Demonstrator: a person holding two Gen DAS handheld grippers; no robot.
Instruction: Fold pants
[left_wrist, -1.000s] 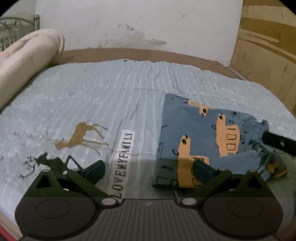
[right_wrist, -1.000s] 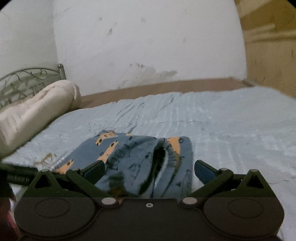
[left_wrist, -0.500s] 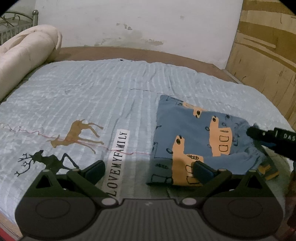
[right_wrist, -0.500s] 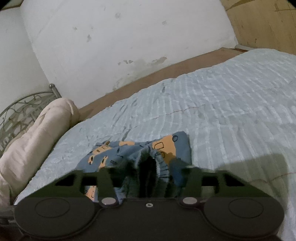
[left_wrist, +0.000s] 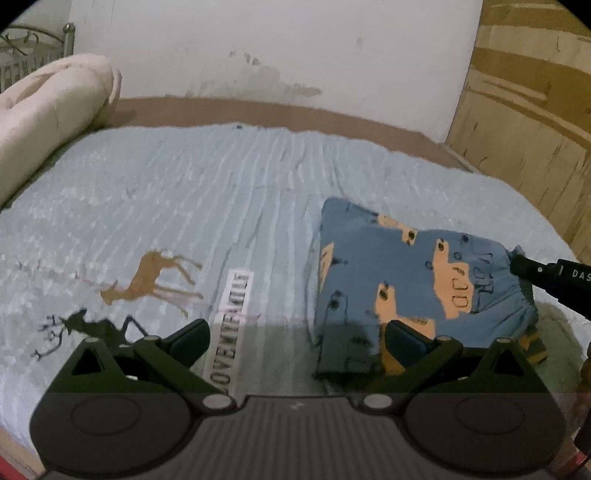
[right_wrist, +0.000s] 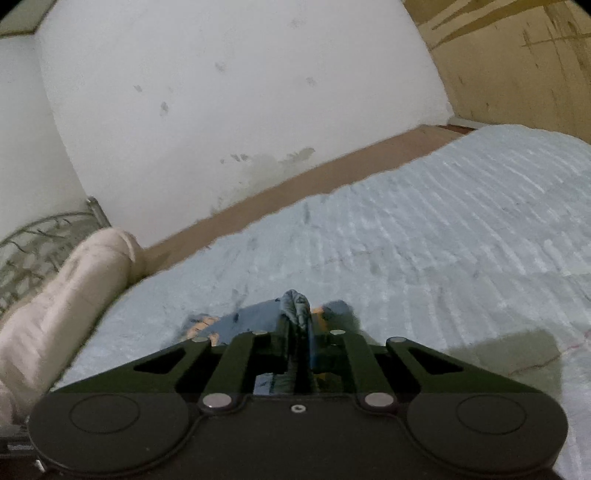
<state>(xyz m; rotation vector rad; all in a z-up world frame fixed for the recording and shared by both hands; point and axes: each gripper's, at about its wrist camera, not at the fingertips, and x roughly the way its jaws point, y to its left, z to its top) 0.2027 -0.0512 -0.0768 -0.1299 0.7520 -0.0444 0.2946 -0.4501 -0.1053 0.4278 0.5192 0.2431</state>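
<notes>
White plaster wall (left_wrist: 280, 48), stained and flaking near its foot, stood behind the bed, with wooden panelling (left_wrist: 532, 122) off to the right. Below the wall ran a brown bed frame edge (left_wrist: 258, 112). A pale blue ribbed bedspread (left_wrist: 207, 192) covered the mattress and filled most of both views. It carried a printed brown deer (left_wrist: 155, 275), a black deer (left_wrist: 92, 326) nearer the camera, and a white strip of lettering (left_wrist: 231, 317) beside them. A rolled cream blanket (left_wrist: 48, 110) lay along the left side of the bed, in front of a metal scrollwork headboard (right_wrist: 33, 251).

The pants (left_wrist: 417, 284), blue with orange vehicle prints, lay folded into a rough rectangle on the right part of the bedspread, well apart from the deer prints. Their gathered waistband sat at the right end of the bundle.

The left gripper (left_wrist: 295, 338) hovered low over the bedspread with its jaws spread wide and nothing between them; its right finger was over the near edge of the pants. The right gripper (right_wrist: 297, 332) was clenched on a bunched ridge of the waistband fabric, which stuck up between its closed fingertips. In the left wrist view that gripper came in from the right edge and met the pants at the waistband.
</notes>
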